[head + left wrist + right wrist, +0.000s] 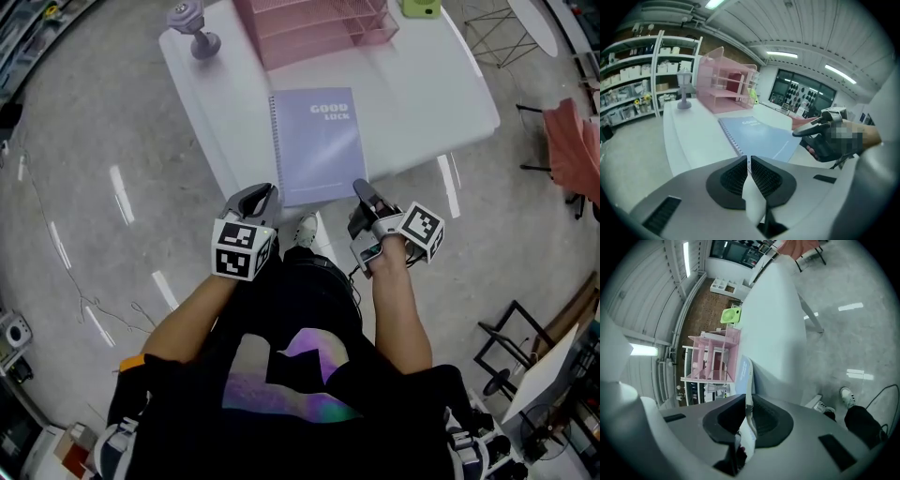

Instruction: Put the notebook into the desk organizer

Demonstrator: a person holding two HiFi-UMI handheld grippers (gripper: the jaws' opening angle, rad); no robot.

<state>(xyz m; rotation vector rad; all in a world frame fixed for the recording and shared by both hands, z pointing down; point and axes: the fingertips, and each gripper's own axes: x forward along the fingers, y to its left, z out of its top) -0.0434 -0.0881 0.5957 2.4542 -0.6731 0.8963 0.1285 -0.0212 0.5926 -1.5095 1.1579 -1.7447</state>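
A lilac spiral notebook point(319, 141) lies flat on the white table point(422, 103), its near edge hanging over the table's front. The pink desk organizer point(309, 28) stands at the table's far side, beyond the notebook. My left gripper point(265, 194) is at the notebook's near left corner, jaws closed with the corner point(759, 138) running in between them point(747, 161). My right gripper point(361, 190) is at the near right corner; its jaws point(747, 406) are pressed on the notebook's edge point(743, 369), seen edge-on. The organizer's shelves point(712, 357) show empty.
A small grey lantern-shaped ornament point(192, 28) stands at the table's far left corner. A green desk fan point(422, 7) sits right of the organizer. A reddish chair point(572, 141) and wire-legged furniture stand on the floor at the right. The person's shoe point(306, 228) is under the table's edge.
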